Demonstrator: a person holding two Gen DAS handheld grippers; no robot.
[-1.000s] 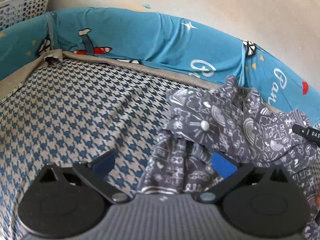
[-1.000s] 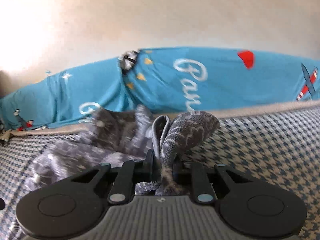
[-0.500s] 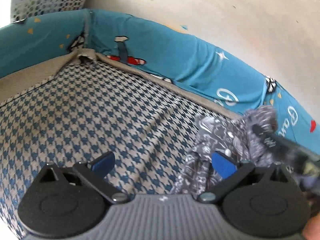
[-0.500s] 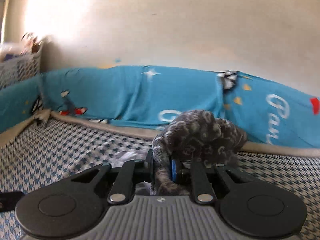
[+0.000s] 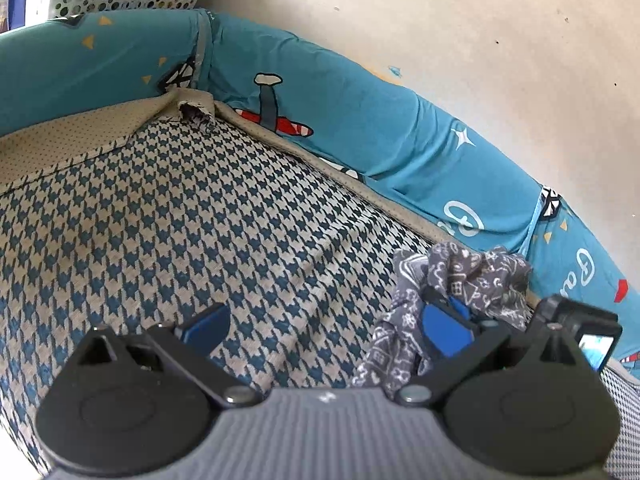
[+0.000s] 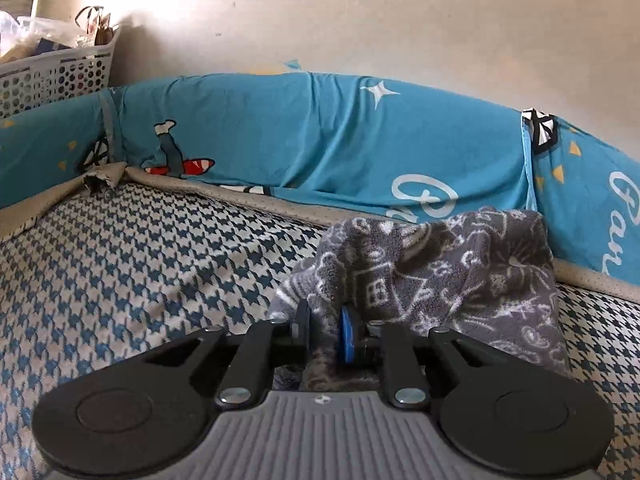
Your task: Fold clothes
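Note:
A grey garment with white doodle print (image 6: 440, 280) hangs bunched from my right gripper (image 6: 325, 330), which is shut on a fold of it just above the houndstooth mattress (image 6: 140, 280). In the left wrist view the same garment (image 5: 464, 272) sits at the right, with the right gripper (image 5: 450, 304) and its camera body (image 5: 576, 328) gripping it from the right side. My left gripper (image 5: 326, 328) stands open over bare mattress (image 5: 180, 220). Its right pad (image 5: 444, 332) is close beside the cloth, and nothing lies between the fingers.
A teal padded bumper with aeroplane and star prints (image 6: 320, 140) rings the mattress on the far and left sides. Behind its left corner stands a white perforated basket (image 6: 52, 76) full of things. A pale wall (image 6: 360, 20) rises behind.
The right gripper carried the bunched garment leftward along the bumper and slightly lower. The left gripper drew off the garment to the left and rolled, so the cloth now sits at its right edge.

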